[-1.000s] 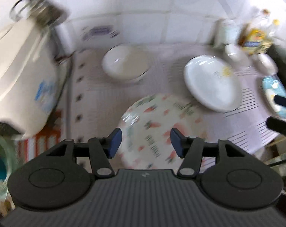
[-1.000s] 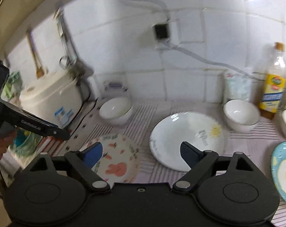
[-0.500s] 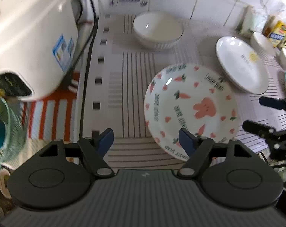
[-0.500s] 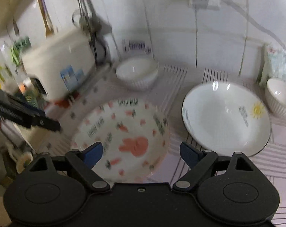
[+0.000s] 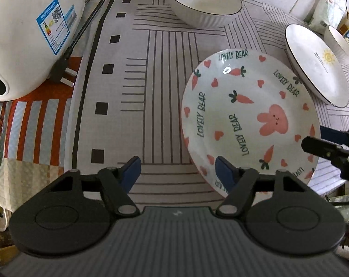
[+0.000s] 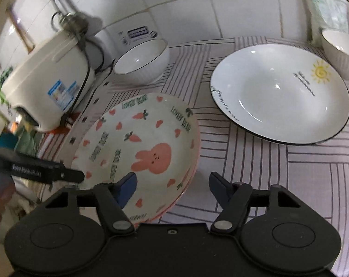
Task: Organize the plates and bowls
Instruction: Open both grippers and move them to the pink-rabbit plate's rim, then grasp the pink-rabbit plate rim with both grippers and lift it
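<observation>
A rabbit-and-carrot plate (image 5: 248,120) (image 6: 142,147) lies on the striped cloth. My left gripper (image 5: 178,173) is open just left of its near edge. My right gripper (image 6: 172,187) is open low over the plate's near right rim; its fingers (image 5: 322,147) show at the plate's right edge in the left wrist view. A white plate with a sun (image 6: 280,92) (image 5: 315,64) lies to the right. A white ribbed bowl (image 5: 204,2) (image 6: 142,62) stands at the back. Another white bowl (image 6: 340,48) stands at the far right.
A white rice cooker (image 5: 29,34) (image 6: 47,78) stands at the left with its plug and cord (image 5: 66,69) on the cloth. A tiled wall (image 6: 197,7) closes the back. A packet (image 6: 326,11) leans against it at the right.
Both grippers have moved down and closer to the rabbit plate. The right gripper now hangs over its near right rim. Both stay open.
</observation>
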The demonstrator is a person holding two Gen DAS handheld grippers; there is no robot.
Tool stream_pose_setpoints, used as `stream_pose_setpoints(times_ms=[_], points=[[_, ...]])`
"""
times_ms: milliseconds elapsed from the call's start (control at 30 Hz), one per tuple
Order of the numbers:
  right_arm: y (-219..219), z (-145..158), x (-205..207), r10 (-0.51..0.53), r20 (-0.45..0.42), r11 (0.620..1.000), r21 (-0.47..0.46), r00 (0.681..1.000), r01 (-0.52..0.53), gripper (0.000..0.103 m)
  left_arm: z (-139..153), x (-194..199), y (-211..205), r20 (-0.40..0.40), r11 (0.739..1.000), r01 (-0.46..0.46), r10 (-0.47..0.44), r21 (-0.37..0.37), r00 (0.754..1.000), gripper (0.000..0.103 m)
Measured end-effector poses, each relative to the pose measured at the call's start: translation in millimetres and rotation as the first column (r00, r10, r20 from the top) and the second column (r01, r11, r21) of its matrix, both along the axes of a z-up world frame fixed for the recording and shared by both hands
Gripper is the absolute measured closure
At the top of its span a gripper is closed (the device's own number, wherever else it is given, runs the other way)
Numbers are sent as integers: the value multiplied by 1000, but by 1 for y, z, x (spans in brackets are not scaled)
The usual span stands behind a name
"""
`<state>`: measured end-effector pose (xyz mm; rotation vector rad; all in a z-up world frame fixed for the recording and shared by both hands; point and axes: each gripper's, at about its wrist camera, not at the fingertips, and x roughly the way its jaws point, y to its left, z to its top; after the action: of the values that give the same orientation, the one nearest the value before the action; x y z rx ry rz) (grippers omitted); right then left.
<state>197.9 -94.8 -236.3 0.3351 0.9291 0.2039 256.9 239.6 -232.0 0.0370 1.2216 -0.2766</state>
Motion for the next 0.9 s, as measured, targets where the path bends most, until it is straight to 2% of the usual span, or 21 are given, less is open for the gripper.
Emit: stream_pose_setpoints(times_ms=[67, 100, 133, 167, 233, 300, 367, 400, 500, 567, 700, 800, 900], points=[[-3, -3, 3, -12, -18, 1000, 23, 1000, 13, 45, -1, 3, 0, -3, 1000, 5, -5, -24, 1000, 51], [-4, -4, 4, -10, -27, 999, 39, 1000, 11, 50, 0, 3, 0, 2, 999, 15, -15, -46, 1000, 63], [-6, -5, 6, -11, -44, 998, 67, 999, 14, 51, 1, 3, -1, 15, 998, 24, -23, -57, 1000, 69], [-7, -6, 8, -17, -62, 995, 96, 998, 23, 52, 1, 2, -3, 23, 998, 32, -30, -54, 999, 71], [-6, -7, 10, -17, -76, 993, 116, 997, 26, 58, 2, 1, -8, 30, 997, 55, -53, -62, 998, 85], [-4, -9, 11, -21, -80, 994, 105, 997, 29, 60, 2, 0, -13, 36, 997, 59, -57, -47, 998, 84], [-4, -14, 13, -35, -92, 995, 88, 995, 43, 70, 1, 1, -15, 33, 998, 51, -49, -43, 998, 83], [-5, -16, 14, -46, -91, 995, 84, 995, 53, 78, 0, 2, -14, 24, 998, 37, -35, -53, 999, 83], [-14, -21, 15, -59, -85, 990, 124, 995, 69, 85, -4, 7, -8, -14, 995, -14, 13, -102, 1000, 82], [-20, -23, 15, -54, -78, 986, 152, 996, 65, 86, -6, 9, -6, -37, 991, -42, 38, -126, 999, 81], [-20, -14, 15, 11, -68, 991, 134, 998, -2, 86, -2, 7, -10, -50, 995, -17, 13, -99, 999, 80], [-23, 1, 10, 36, -52, 991, 132, 998, -29, 85, 11, 7, -9, -61, 993, 2, -10, -116, 998, 81], [-22, 20, 1, 38, -23, 994, 107, 999, -35, 85, 30, 2, -15, -39, 993, 29, -33, -112, 999, 80]])
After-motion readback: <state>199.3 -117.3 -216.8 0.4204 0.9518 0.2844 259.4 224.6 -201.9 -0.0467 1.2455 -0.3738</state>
